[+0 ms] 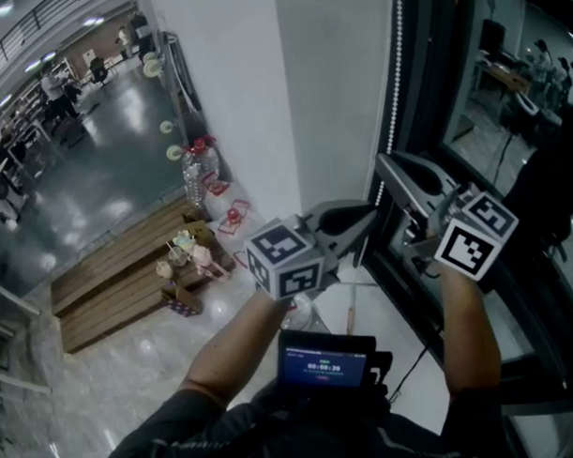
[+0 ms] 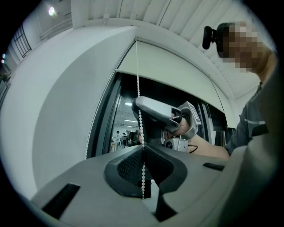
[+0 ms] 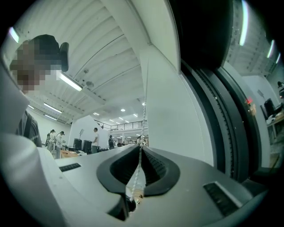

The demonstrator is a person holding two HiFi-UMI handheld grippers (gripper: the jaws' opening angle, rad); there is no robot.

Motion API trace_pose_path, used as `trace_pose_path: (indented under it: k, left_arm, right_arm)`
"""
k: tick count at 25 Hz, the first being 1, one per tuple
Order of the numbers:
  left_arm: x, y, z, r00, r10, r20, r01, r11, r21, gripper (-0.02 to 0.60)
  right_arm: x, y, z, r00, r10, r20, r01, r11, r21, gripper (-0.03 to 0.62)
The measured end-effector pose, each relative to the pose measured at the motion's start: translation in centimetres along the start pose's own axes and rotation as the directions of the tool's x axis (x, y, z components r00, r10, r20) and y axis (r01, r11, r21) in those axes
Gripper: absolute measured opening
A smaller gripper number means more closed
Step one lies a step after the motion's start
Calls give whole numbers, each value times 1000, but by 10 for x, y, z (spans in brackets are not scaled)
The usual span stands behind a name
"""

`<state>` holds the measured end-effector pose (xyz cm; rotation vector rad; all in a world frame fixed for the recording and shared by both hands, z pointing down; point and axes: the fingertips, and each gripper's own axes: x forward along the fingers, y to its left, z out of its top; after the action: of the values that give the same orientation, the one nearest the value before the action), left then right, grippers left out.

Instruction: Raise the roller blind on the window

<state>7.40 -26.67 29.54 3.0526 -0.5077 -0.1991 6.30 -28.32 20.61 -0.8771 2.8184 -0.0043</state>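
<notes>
Gripping the thin white beaded cord (image 2: 138, 84), left claw (image 2: 143, 148) and right claw (image 3: 140, 150) both pinch it between ribbed dark pads (image 2: 128, 167).

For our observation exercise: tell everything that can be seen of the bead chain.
The bead chain is a thin strand of small white beads, plastic by the look, hanging straight from the top of the blind beside the dark window frame. The left hand-held gripper is shut on it, the right hand-held gripper likewise higher up.

No legible word, label or brand appears in any view. The small blue screen (image 1: 324, 366), low in the head view, shows a row of digits too blurred to read.
</notes>
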Motion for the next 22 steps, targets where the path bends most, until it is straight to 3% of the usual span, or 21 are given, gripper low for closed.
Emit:
trace_pose_path:
  k: [9,19,22]
  left_arm:
    - [-1,-1,-12,1000,-3,-26,3,1000,-13,9]
    - [-12,5,-82,988,15,-154,-28,996,-83,9]
    - [-13,6,-92,989,0,-149,-19,991,-130,11]
  right_arm:
    - [0,5,-13,1000,-2,-16,2,1000,2,14]
    - [-2,1,-90,991,-22,-129,34,995,95,14]
    - [-6,-5,-101,990,-29,-138,47,991,123,14]
